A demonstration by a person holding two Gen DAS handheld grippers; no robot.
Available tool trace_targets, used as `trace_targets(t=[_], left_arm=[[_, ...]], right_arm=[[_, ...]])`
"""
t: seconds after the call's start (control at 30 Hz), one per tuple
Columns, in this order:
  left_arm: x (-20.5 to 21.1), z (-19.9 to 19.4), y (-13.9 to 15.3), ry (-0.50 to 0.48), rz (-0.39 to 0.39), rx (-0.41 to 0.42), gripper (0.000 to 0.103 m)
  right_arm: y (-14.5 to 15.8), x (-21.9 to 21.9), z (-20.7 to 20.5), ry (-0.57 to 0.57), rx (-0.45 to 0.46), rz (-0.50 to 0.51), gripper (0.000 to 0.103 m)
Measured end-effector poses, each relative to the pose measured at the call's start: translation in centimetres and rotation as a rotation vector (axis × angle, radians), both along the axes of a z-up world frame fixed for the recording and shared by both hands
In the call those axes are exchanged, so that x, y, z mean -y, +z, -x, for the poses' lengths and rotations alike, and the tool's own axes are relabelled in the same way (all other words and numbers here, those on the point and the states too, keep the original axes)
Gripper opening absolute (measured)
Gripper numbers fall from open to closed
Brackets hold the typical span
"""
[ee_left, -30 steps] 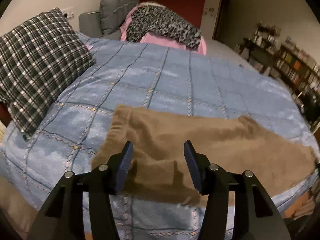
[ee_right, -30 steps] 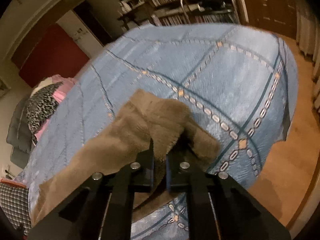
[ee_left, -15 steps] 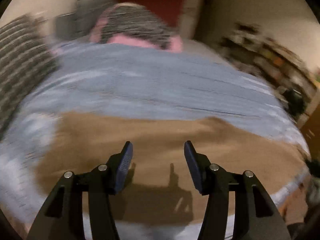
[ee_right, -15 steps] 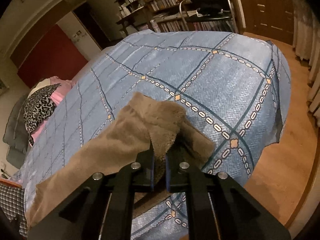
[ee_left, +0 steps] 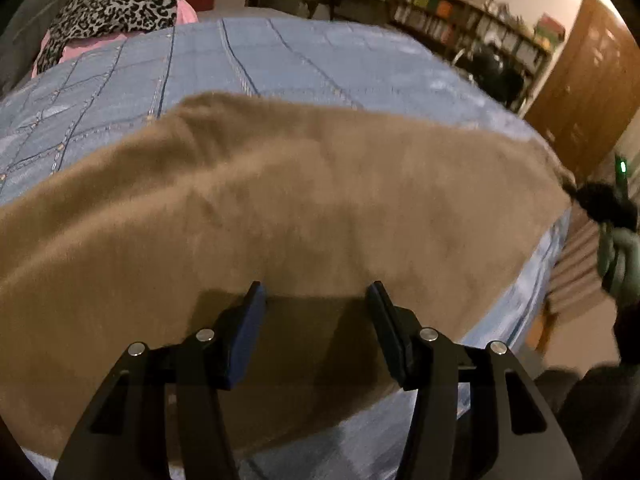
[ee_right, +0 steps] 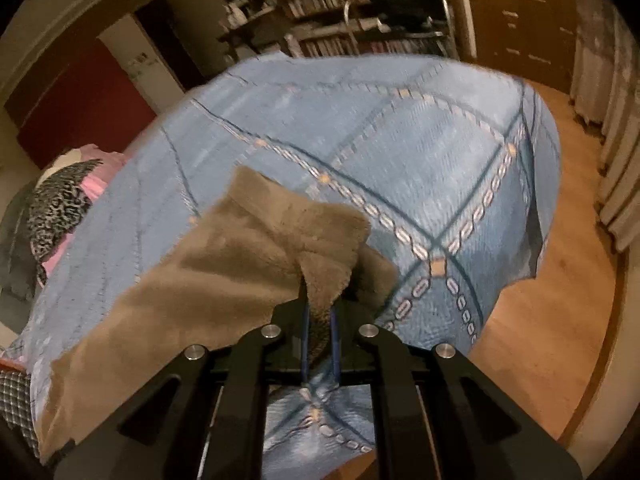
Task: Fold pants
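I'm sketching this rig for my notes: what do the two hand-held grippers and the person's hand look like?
Both look alike: the left hand-held gripper and right hand-held gripper have angular matte-black frames with cut-out openings, silver round bolt heads at the joints, and flat blue-faced fingers. No cables or markings show. In the left wrist view the person's hand appears to wear a pale greenish glove.

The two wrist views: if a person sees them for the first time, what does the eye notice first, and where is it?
First comes the brown pants, fuzzy and spread across the near part of the blue patterned bedspread. Next, the right gripper is shut on one end of the pants and holds it above the bedspread, while the left gripper is open over the fabric. At the far left edge of the bed lies a leopard-print garment on something pink.
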State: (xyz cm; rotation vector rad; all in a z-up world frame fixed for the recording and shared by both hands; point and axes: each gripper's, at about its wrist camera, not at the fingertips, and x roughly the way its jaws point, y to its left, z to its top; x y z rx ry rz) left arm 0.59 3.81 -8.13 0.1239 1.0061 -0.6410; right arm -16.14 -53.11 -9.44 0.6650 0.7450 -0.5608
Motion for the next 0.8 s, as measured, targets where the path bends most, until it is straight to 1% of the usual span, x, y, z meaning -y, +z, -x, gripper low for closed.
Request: trace_targets(t=[0.13, 0.27, 0.3, 0.37, 0.4, 0.43, 0.47, 0.53, 0.57, 0.6, 0.67, 0.7, 0.8], left_arm=[[-0.7, 1.1, -0.6, -0.029, -0.021, 0.002, 0.054], [-0.5, 1.7, -0.8, -0.043, -0.048, 0.019, 0.054], [-0.4, 1.6, -0.8, -0.042, -0.052, 0.017, 0.054], [-0.2, 1.3, -0.6, -0.038, -0.055, 0.008, 0.054], [0.1, 1.2, -0.2, -0.040, -0.052, 0.006, 0.054], [0.2, 1.3, 0.1, -0.042, -0.047, 0.009, 0.054], [0.5, 1.2, 0.6, -0.044, -0.037, 0.015, 0.054], [1.3, 1.1, 1.9, -0.051, -0.004, 0.040, 0.054], [1.9, 0.9, 2.6, -0.054, 0.019, 0.055, 0.054], [2.4, 0.8, 3.1, -0.056, 0.037, 0.064, 0.054], [3.7, 0.2, 3.9, -0.060, 0.075, 0.076, 0.054], [4.8, -0.1, 4.1, -0.066, 0.092, 0.078, 0.054], [7.4, -0.7, 4.2, -0.080, 0.112, 0.078, 0.054]], right_arm=[[-1.9, 0.1, -0.7, -0.004, -0.032, 0.006, 0.008], [-1.9, 0.2, -0.6, -0.006, -0.019, 0.001, 0.012], [-1.8, 0.4, -0.4, -0.001, -0.005, -0.009, 0.016], [-1.6, 0.6, -0.1, -0.004, 0.018, -0.033, 0.020], [-1.4, 0.9, 0.3, -0.009, 0.042, -0.053, 0.025], [-1.2, 1.0, 0.6, -0.013, 0.062, -0.063, 0.033], [-1.0, 1.0, 0.9, -0.015, 0.076, -0.068, 0.038], [-0.6, 1.0, 1.5, -0.035, 0.108, -0.070, 0.070], [-0.4, 1.0, 1.9, -0.050, 0.119, -0.062, 0.072], [-0.2, 1.1, 2.2, -0.067, 0.135, -0.058, 0.073], [-0.4, 1.4, 2.6, -0.086, 0.154, -0.083, 0.073], [-0.8, 1.6, 2.6, -0.084, 0.165, -0.118, 0.073], [-2.3, 2.0, 2.2, -0.076, 0.186, -0.216, 0.073]])
